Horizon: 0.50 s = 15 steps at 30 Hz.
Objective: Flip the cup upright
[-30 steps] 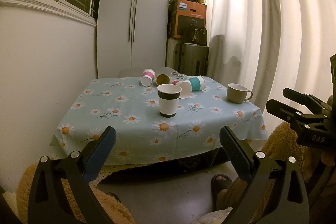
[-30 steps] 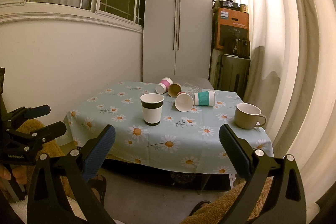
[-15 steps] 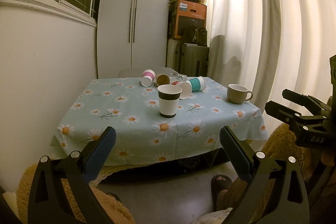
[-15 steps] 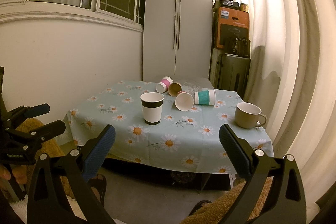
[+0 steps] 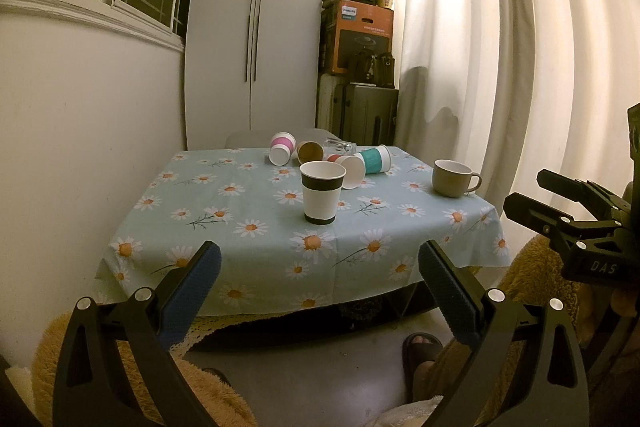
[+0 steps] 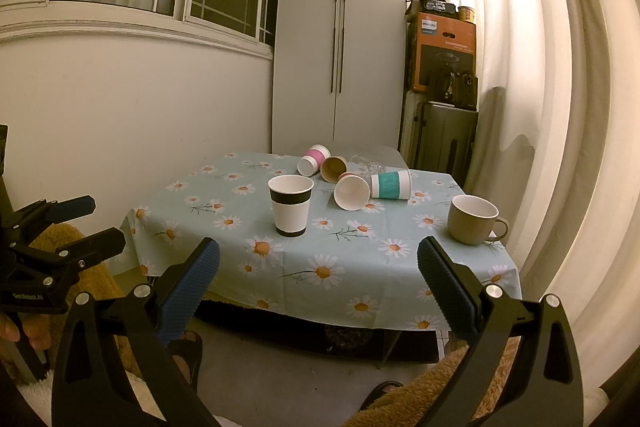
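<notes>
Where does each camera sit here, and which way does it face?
Left wrist: sits on the left claw, short of the table, facing the black-banded cup; own open fingers, the right claw at right and a sandalled foot show.
Right wrist: sits on the right claw, facing the same table from further right; own open fingers and the left claw at left show.
Shared: black-banded cup, mug, four tipped cups.
</notes>
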Each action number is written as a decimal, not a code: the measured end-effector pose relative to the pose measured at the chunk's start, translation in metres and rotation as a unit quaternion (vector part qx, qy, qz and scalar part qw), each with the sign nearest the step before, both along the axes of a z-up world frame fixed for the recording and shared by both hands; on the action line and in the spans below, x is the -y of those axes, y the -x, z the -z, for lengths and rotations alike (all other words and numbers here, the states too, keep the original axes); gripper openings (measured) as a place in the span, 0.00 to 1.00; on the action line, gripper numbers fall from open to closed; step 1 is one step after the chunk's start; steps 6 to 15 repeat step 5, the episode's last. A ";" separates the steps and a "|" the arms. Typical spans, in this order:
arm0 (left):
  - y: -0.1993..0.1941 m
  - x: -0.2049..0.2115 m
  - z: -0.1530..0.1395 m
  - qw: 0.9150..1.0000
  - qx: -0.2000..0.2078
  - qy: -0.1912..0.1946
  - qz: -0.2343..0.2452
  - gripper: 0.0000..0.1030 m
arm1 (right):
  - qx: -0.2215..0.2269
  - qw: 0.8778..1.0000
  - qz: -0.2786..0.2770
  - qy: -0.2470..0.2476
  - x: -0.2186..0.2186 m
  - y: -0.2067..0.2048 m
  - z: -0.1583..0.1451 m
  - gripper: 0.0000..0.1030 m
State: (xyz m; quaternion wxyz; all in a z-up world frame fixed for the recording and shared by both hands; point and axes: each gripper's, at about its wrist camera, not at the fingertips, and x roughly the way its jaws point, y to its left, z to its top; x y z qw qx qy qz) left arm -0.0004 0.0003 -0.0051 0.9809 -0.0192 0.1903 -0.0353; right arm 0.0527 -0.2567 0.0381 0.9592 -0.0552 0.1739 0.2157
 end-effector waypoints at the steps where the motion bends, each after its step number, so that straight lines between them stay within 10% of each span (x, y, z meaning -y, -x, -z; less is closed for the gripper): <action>1: 0.000 0.000 0.001 1.000 0.000 0.000 -0.001 0.94 | 0.000 1.000 0.000 0.000 0.000 0.000 0.000 0.95; 15: 0.000 0.000 0.001 1.000 0.000 0.000 -0.001 0.94 | 0.000 1.000 0.000 0.001 0.000 0.000 0.000 0.95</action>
